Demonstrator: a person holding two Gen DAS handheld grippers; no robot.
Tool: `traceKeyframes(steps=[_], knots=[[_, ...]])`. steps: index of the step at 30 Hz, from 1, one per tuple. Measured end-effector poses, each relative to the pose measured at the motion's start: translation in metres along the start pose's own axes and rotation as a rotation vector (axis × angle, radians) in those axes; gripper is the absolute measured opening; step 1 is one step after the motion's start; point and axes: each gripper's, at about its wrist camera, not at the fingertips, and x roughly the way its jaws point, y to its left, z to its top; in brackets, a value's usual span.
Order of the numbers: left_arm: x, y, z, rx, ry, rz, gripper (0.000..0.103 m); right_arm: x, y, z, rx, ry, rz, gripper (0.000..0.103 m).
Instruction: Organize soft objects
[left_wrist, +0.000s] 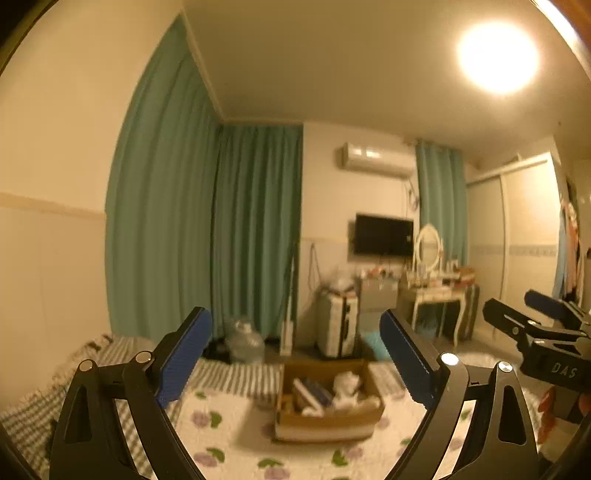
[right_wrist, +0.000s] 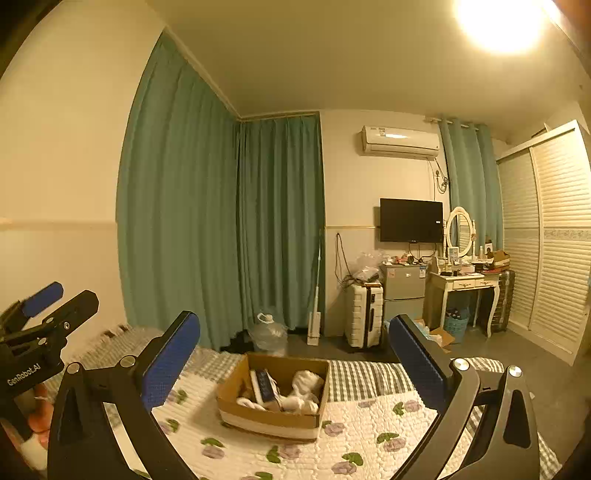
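Note:
A cardboard box sits on the bed's floral quilt; it also shows in the right wrist view. Inside it lie white soft items and a dark blue-and-white item. My left gripper is open and empty, raised above the bed, short of the box. My right gripper is open and empty, also raised short of the box. The right gripper shows at the right of the left wrist view; the left gripper shows at the left of the right wrist view.
A grey checked blanket covers the bed's far end. Beyond are teal curtains, a water jug, a white suitcase, a small fridge, a vanity table and a wardrobe.

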Motion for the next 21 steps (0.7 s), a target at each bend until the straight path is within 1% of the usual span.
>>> traceKeyframes(steps=[2,4,6,7,10,13,15,17,21], knots=[[0.014,0.004,-0.022,-0.011,0.035,0.002,0.094,0.017,0.0,-0.023,0.003,0.026,0.0,0.103],[0.033,0.009,-0.048,-0.029,0.093,-0.006,0.094,0.038,-0.003,-0.048,0.024,0.073,0.014,0.103],[0.038,0.007,-0.073,-0.035,0.137,0.001,0.094,0.06,-0.006,-0.073,0.029,0.12,0.005,0.103],[0.047,0.009,-0.085,-0.041,0.165,0.009,0.094,0.071,-0.006,-0.085,0.025,0.149,-0.004,0.103],[0.059,0.01,-0.108,-0.034,0.207,0.028,0.094,0.091,-0.007,-0.111,0.019,0.208,-0.013,0.103],[0.066,0.008,-0.121,-0.023,0.237,0.04,0.094,0.101,-0.008,-0.127,0.022,0.239,-0.01,0.103],[0.067,0.006,-0.123,-0.015,0.245,0.042,0.094,0.105,-0.008,-0.134,0.022,0.257,-0.008,0.103],[0.066,0.006,-0.125,-0.005,0.245,0.042,0.094,0.107,-0.008,-0.14,0.021,0.271,-0.005,0.103],[0.063,0.005,-0.124,0.01,0.239,0.046,0.094,0.11,-0.005,-0.143,0.007,0.272,-0.016,0.103]])
